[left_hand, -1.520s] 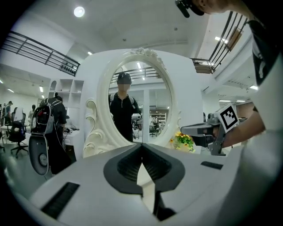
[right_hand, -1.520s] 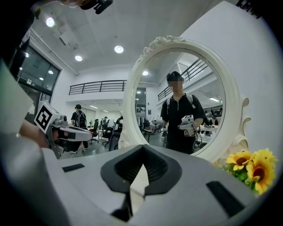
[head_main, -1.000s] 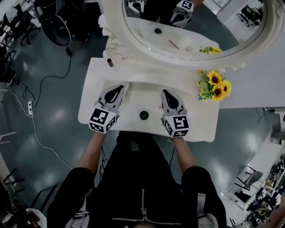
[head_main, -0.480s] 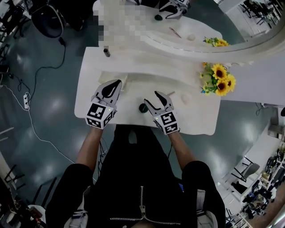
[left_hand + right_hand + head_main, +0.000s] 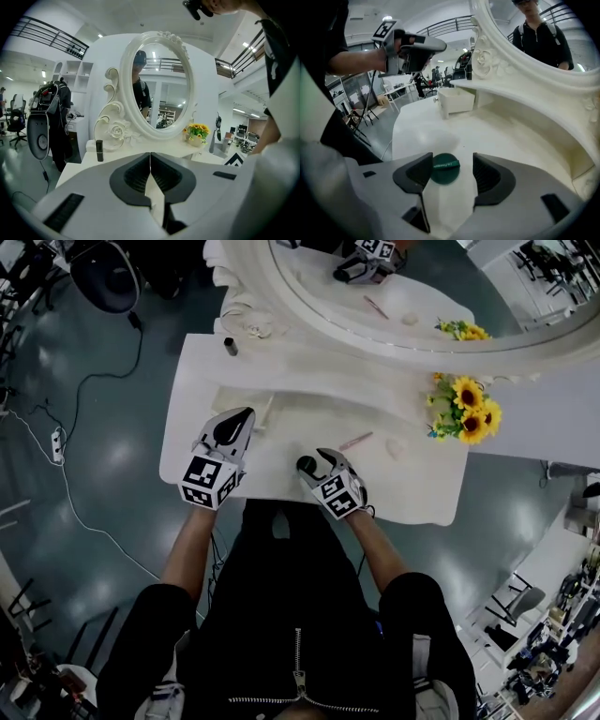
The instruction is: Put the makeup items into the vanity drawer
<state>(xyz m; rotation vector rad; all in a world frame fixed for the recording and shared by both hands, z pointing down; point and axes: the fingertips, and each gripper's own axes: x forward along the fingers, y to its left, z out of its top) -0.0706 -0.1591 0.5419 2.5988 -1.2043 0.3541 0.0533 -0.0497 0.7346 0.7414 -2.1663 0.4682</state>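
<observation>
A round dark-green compact [image 5: 305, 463] lies near the vanity top's front edge. My right gripper [image 5: 312, 470] reaches it from the right. In the right gripper view the compact [image 5: 444, 168] sits between the jaws of that gripper [image 5: 451, 167], which are opening and do not touch it. My left gripper [image 5: 240, 418] hovers at the left, shut and empty [image 5: 150, 157]. A pink pencil [image 5: 356, 441] and a pale small item [image 5: 396, 448] lie to the right. A dark lipstick [image 5: 229, 346] stands at the back left. The small white drawer [image 5: 458, 101] juts out near the left gripper.
An oval white-framed mirror [image 5: 309, 329] rises at the back of the white vanity top [image 5: 197, 381]. Sunflowers [image 5: 466, 413] stand at the right end. The person's body is close to the front edge. Cables and a chair are on the floor at the left.
My right gripper has swung left to the green compact and its jaws have spread around it. The left gripper has stayed where it was.
</observation>
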